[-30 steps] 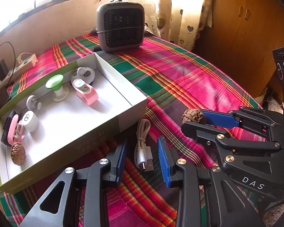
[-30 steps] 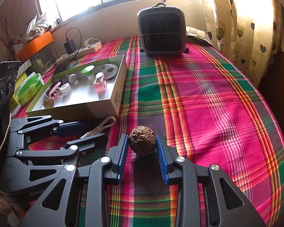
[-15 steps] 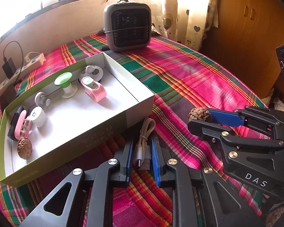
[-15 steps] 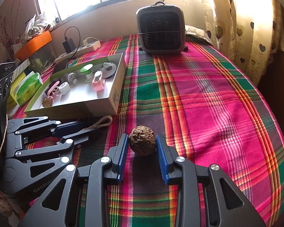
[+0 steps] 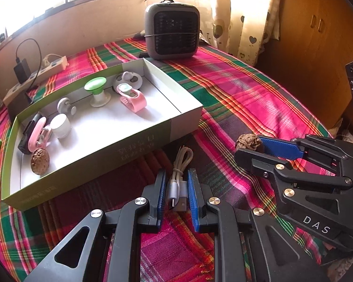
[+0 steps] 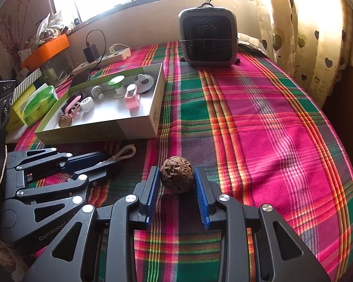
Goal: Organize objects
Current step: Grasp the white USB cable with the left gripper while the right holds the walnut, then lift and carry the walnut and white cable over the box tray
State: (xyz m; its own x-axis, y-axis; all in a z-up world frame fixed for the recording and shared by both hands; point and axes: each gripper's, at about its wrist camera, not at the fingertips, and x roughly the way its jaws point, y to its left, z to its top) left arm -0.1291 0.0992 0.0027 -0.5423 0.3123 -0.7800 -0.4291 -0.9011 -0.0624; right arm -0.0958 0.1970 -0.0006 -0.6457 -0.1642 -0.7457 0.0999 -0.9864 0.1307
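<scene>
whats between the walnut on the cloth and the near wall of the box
Only bare plaid cloth lies between the walnut held in the right gripper and the box, shown in the right wrist view. The coiled white cable sits off to the left.

"DAS" in white on black right gripper [image 5: 262,149] body; "GenRobot" on black left gripper [image 6: 98,161] frame. Print on green-and-white cardboard box [image 5: 136,145] front wall unreadable.

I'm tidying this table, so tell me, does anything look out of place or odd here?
Two things lie outside the box: a coiled cable on the cloth, clamped in the left gripper, and a walnut in the right gripper. A matching walnut already sits inside. Nothing looks spilled or damaged.
</scene>
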